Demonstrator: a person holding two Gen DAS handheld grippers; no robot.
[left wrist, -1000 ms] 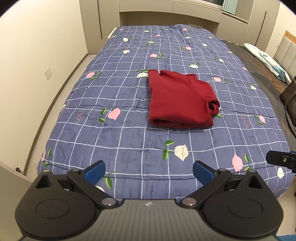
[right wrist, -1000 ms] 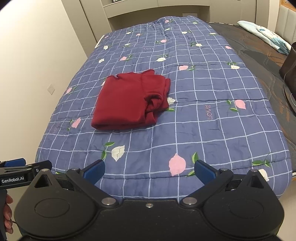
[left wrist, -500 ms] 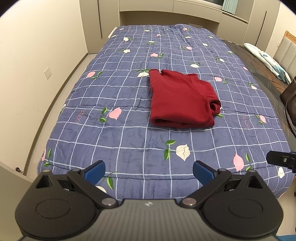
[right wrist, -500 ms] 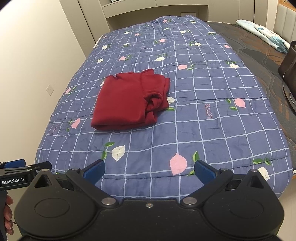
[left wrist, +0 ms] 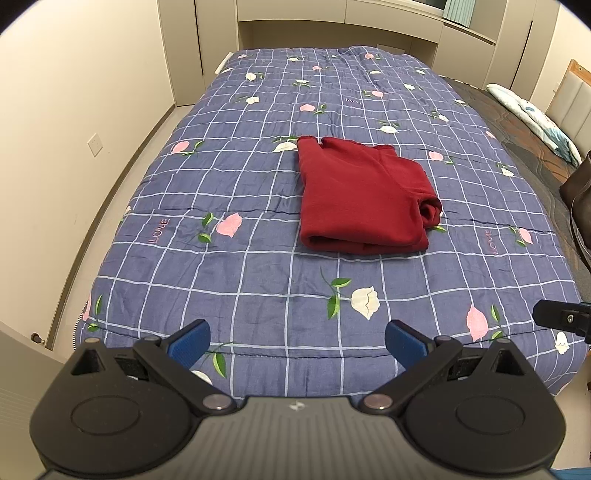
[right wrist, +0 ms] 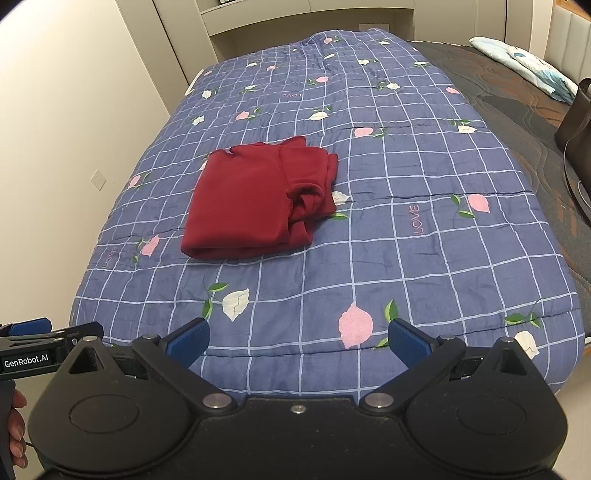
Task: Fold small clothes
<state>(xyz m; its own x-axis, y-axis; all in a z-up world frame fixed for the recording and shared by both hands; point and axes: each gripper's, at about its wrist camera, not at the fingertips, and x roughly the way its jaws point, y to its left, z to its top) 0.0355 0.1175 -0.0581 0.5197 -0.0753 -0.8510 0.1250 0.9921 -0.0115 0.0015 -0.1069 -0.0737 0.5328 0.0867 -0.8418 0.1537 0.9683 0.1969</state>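
Observation:
A dark red garment (left wrist: 360, 199) lies folded into a rough rectangle on the blue checked quilt (left wrist: 258, 266), a bunched sleeve at its right edge. It also shows in the right wrist view (right wrist: 258, 199). My left gripper (left wrist: 297, 339) is open and empty, held back over the quilt's near edge. My right gripper (right wrist: 298, 341) is open and empty, also at the near edge. The left gripper's side shows at the far left of the right wrist view (right wrist: 37, 343). The right gripper's tip shows at the right of the left wrist view (left wrist: 561, 317).
The quilt (right wrist: 424, 258) covers a bed beside a cream wall (left wrist: 55, 147). A darker mattress (right wrist: 517, 103) with a pale pillow (right wrist: 524, 62) lies to the right. A dark bag (right wrist: 576, 147) stands at the right edge. Cabinets (left wrist: 332, 29) are at the far end.
Both views have shifted slightly, and the garment sits a little lower and nearer in the frames. Both grippers stay open and empty. The garment has not moved on the quilt.

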